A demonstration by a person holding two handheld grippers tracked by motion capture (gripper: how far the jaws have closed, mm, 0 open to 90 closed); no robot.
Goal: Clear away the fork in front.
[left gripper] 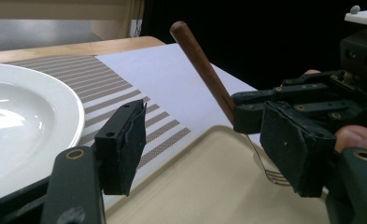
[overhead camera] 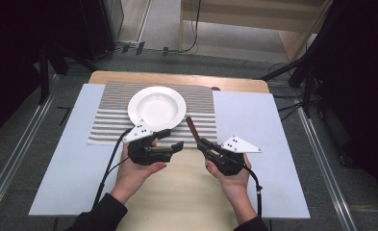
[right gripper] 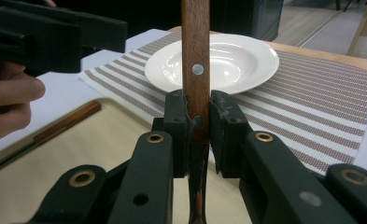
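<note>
While the right gripper [right gripper: 197,135] clamps a wooden-handled fork [right gripper: 195,70] upright just short of the plate [right gripper: 228,58], the left gripper [left gripper: 204,144] beside it gapes empty; placing seems unfinished.

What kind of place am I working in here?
Probably a lab or studio staged as a dining table: a white plate on a striped placemat, with tripod stands and floor cables around it.
</note>
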